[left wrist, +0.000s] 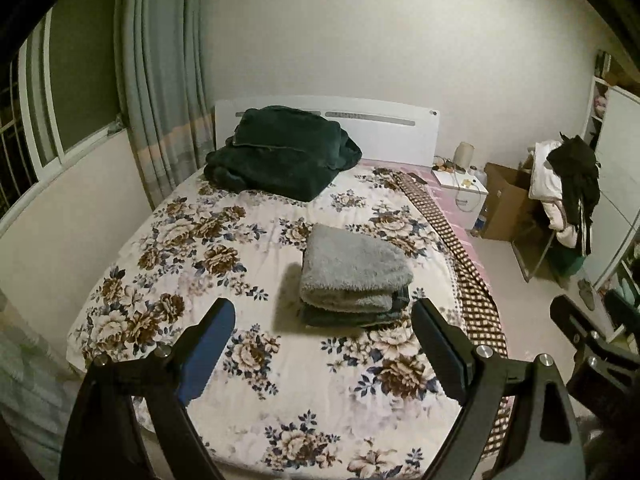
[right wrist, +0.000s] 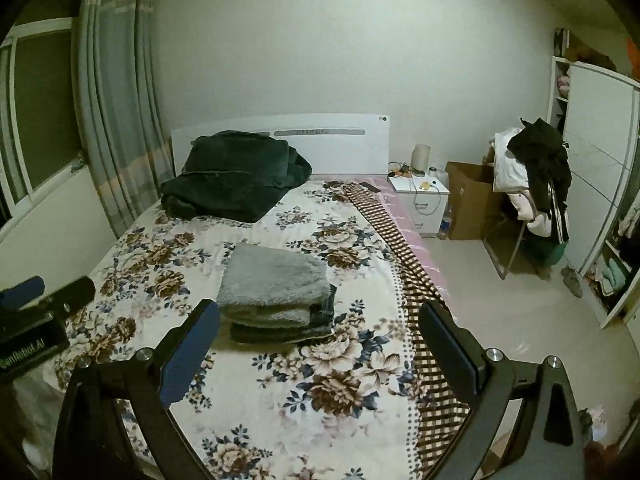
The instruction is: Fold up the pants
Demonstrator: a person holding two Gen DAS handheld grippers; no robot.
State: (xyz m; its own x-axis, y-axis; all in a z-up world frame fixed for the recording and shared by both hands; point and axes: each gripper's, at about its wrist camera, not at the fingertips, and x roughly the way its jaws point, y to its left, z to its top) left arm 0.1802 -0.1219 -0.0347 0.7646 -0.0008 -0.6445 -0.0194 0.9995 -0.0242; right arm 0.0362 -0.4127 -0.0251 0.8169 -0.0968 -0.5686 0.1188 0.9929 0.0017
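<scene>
Bedroom with pale walls, striped curtain at ten o'clock, and a bed spread with a white floral-print quilt [left wrist: 168, 248] that fills the lower field of both wrist views. Folded pants with a fluffy grey fleece lining and dark denim shell [left wrist: 354, 276] lie as a compact stack on the quilt, just right of centre in the left view and at about eleven o'clock of centre in the right view [right wrist: 276, 292]. I hold my left gripper [left wrist: 324, 344] above the near edge of the bed, fingers wide apart with nothing between them, the stack lying beyond the tips and untouched. My right gripper [right wrist: 318, 344] hangs likewise, fingers spread and empty; the pants sit ahead of its left finger. A crumpled dark green plush blanket [left wrist: 280, 152] rests against the white headboard [left wrist: 384, 136] at twelve o'clock, well apart from the stack. I judge the fold complete and both tools clear. Risks from here: a low pass of either finger could catch the thick top layer and drag the stack open; the bulky fleece may spring back by itself; the soft quilt may let the pile lean.
</scene>
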